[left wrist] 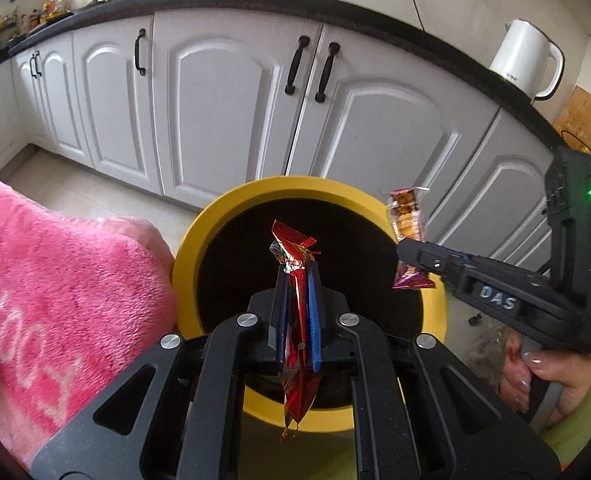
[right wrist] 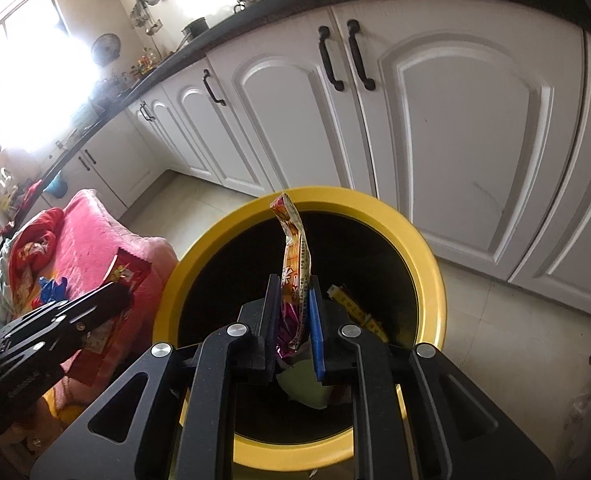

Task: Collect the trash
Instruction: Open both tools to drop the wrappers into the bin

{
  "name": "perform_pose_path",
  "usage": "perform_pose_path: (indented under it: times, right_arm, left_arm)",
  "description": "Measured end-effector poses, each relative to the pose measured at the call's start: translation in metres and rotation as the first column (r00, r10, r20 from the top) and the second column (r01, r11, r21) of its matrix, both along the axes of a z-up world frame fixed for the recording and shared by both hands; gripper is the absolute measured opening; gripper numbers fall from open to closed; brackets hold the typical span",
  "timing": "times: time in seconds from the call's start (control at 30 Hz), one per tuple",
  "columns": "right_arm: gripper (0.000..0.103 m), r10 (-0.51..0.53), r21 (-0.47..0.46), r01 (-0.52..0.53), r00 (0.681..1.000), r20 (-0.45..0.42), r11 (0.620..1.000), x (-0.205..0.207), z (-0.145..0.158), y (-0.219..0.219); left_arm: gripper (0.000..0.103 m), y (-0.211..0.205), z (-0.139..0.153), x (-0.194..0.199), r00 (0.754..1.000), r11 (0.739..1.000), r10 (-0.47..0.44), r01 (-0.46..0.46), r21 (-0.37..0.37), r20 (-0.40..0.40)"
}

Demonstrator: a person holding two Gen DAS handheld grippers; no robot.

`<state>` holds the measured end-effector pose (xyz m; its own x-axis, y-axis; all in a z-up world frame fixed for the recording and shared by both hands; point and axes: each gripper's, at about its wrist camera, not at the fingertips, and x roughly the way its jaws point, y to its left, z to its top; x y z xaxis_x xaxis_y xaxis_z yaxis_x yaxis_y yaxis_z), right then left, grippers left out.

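My left gripper [left wrist: 297,276] is shut on a red foil snack wrapper [left wrist: 295,252], held over the dark mouth of a yellow-rimmed trash bin [left wrist: 187,256]. At the right of the left wrist view, my right gripper [left wrist: 401,250] is shut on a purple-and-orange snack wrapper [left wrist: 407,216] above the bin's right rim. In the right wrist view that same wrapper [right wrist: 295,248] stands up between the shut right gripper [right wrist: 293,284], over the bin [right wrist: 431,280], which holds a yellow packet [right wrist: 355,308] and pale paper. The left gripper [right wrist: 119,290] shows at the left with the red wrapper [right wrist: 129,270].
A pink fleece blanket [left wrist: 55,272] lies left of the bin. White cabinet doors [left wrist: 223,104] under a dark countertop stand behind it, with a white kettle [left wrist: 527,60] on top. A hand [left wrist: 551,376] grips the right tool. Pale floor tiles surround the bin.
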<state>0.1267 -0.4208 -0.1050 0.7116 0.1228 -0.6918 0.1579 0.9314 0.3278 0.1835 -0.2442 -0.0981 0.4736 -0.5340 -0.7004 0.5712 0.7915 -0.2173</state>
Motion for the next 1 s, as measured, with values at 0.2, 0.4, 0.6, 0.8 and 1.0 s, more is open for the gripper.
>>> perform_pose_path:
  times: [0.2, 0.4, 0.6, 0.8, 1.0]
  right_arm:
    - [0.015, -0.016, 0.025, 0.016, 1.000, -0.016, 1.000, 0.000, -0.006, -0.007]
    - [0.017, -0.030, 0.051, 0.032, 0.999, -0.028, 0.998, 0.002, -0.011, -0.012]
    - [0.018, -0.050, 0.069, 0.052, 0.998, -0.030, 0.996, 0.001, -0.012, -0.017]
    - [0.025, -0.057, 0.074, 0.058, 0.998, -0.027, 0.996, 0.000, -0.011, -0.018]
    - [0.035, -0.067, 0.072, 0.068, 0.998, -0.017, 0.995, -0.001, -0.008, -0.019]
  left_arm:
    - [0.006, -0.003, -0.018, 0.009, 0.999, 1.000, -0.001, 0.001, 0.007, -0.054]
    - [0.012, -0.006, -0.022, 0.012, 0.998, 1.000, 0.002, 0.000, 0.024, -0.059]
    - [0.029, -0.003, -0.023, 0.012, 0.998, 0.999, 0.019, -0.017, 0.030, -0.056]
    - [0.044, 0.000, -0.021, 0.011, 0.998, 0.999, 0.030, -0.029, 0.024, -0.052]
    - [0.056, 0.008, -0.015, 0.009, 0.997, 0.998, 0.057, -0.056, 0.014, -0.046]
